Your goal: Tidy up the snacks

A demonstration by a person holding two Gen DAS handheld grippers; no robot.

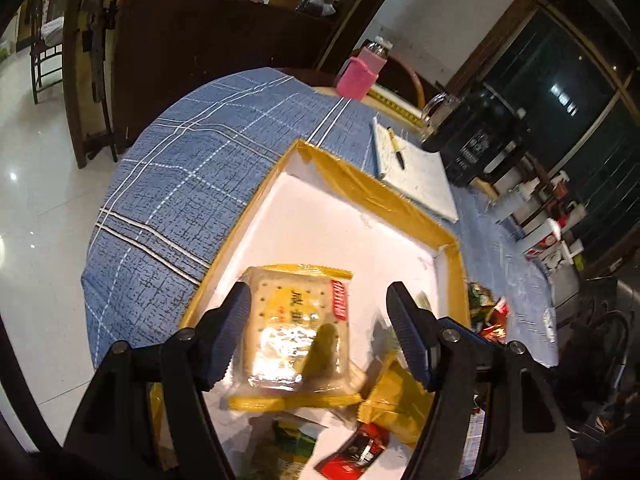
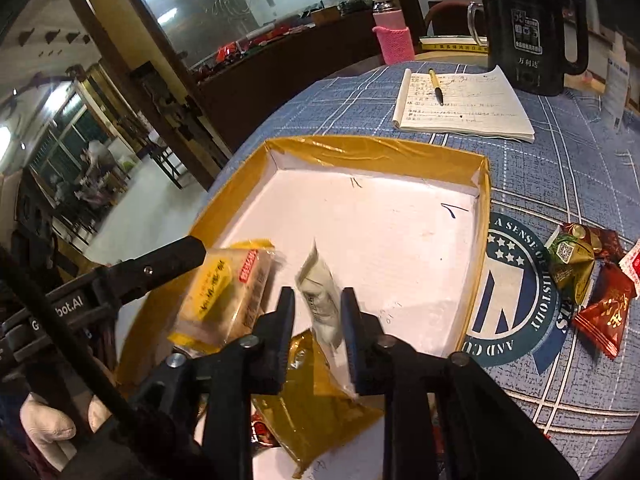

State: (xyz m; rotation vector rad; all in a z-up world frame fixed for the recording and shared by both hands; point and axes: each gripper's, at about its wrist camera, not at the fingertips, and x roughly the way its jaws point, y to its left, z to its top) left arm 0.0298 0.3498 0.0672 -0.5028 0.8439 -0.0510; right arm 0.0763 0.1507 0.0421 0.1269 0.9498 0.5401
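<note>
A white tray with a yellow taped rim (image 1: pixel 360 184) (image 2: pixel 372 152) lies on the blue checked cloth. My left gripper (image 1: pixel 318 288) hangs open over its near end, straddling a clear cracker packet (image 1: pixel 296 328) (image 2: pixel 224 292) that touches only the left finger. One left finger (image 2: pixel 176 256) shows in the right wrist view. My right gripper (image 2: pixel 317 291) stands narrowly open above the tray, with a small, blurred grey-white packet (image 2: pixel 320 304) between its jaws, apparently loose. A yellow packet (image 2: pixel 316 400) (image 1: pixel 396 400), a red one (image 1: pixel 356 452) and a green one (image 1: pixel 292 444) lie in the tray.
Loose wrapped snacks, green-gold (image 2: pixel 572 260) and red (image 2: pixel 604 312), lie on the cloth right of the tray. Behind it are a notebook with a pen (image 2: pixel 464 108), a black kettle (image 2: pixel 528 28) and a pink-sleeved bottle (image 2: pixel 394 40). The table edge drops off at the left.
</note>
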